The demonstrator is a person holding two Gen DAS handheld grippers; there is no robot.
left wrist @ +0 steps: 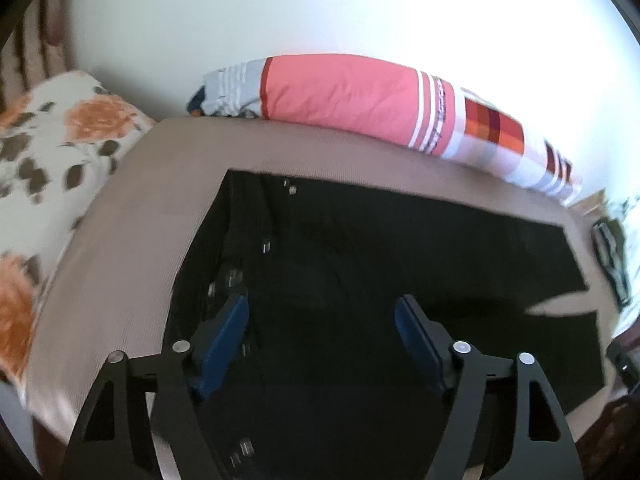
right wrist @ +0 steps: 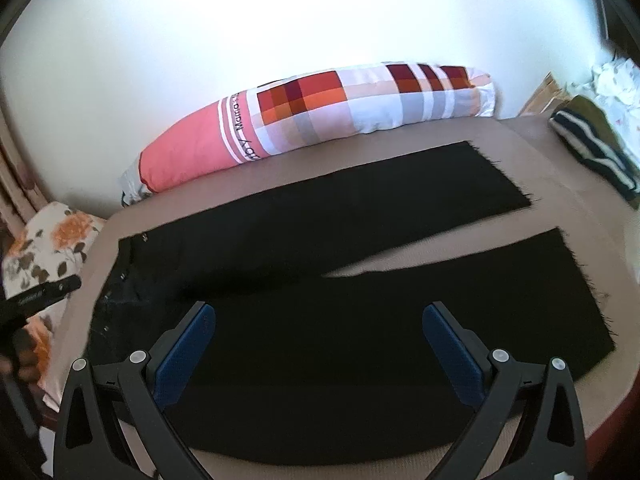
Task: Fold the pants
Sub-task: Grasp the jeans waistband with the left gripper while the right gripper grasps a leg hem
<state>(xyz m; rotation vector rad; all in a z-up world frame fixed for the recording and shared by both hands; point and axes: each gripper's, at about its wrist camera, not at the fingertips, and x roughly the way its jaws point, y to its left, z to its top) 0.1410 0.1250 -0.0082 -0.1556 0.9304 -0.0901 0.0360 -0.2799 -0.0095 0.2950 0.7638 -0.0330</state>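
Both grippers are hanging over the cloth with nothing between their blue pads. We are finding the left gripper (left wrist: 322, 320) released, jaws spread wide above the waistband end of the black pants (right wrist: 320, 320), near the button and rivets. The right gripper (right wrist: 320, 328) is likewise released, jaws wide apart above the nearer leg.

We are seeing the pants lying flat on the tan bed cover (right wrist: 540, 148), waist to the left, the two legs running right and parting in a narrow V, with frayed hems.

Moving left to right along the back, we are noting a floral pillow (right wrist: 52, 248), a long pink and checked bolster (right wrist: 320, 112), and a striped folded garment (right wrist: 592, 148) beside the far hem.

Risks, in our judgement: the dark fabric is hiding layer edges, so a pinch may be catching one layer only or gathering the bed cover too. Uneven lifting would be skewing the legs, and the far hem may be sweeping into the striped garment.
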